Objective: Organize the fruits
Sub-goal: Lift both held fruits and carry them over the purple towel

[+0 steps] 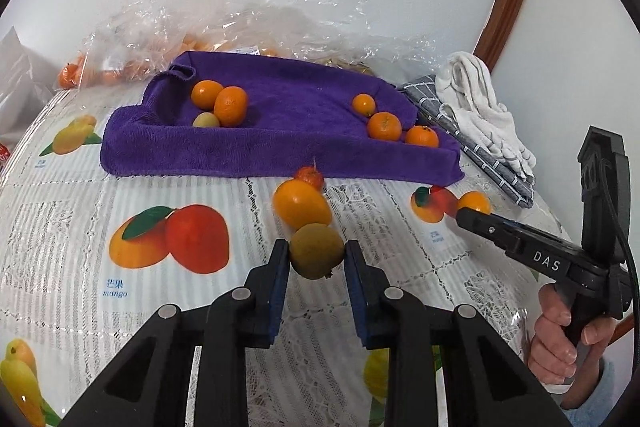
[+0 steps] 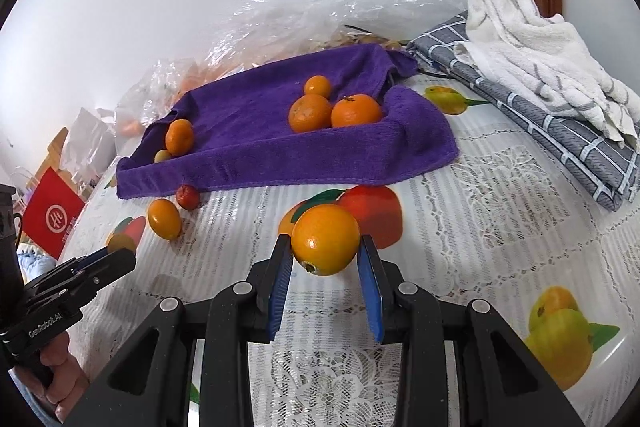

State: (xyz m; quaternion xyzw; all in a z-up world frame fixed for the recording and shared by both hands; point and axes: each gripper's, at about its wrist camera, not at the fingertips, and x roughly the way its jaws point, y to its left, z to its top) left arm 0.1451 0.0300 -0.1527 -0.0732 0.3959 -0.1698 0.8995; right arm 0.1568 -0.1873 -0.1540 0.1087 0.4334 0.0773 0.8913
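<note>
Fruit tally: left hand-held gripper (image 1: 317, 255) clamps a round brownish-green fruit (image 1: 317, 251); right hand-held gripper (image 2: 326, 259) clamps a glossy round orange (image 2: 325, 239) above the worktop (image 2: 480, 227).

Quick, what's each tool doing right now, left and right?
Left tool: shut on the greenish-brown fruit, held between its fingers.
Right tool: shut on the orange.

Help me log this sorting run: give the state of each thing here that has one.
left gripper: shut on the green-brown fruit.
right gripper: shut on the orange.
purple towel: spread flat, edges rolled up, two clusters of three fruits on it.
oval orange fruit: loose on the tablecloth.
small red fruit: loose by the towel's front edge.
</note>
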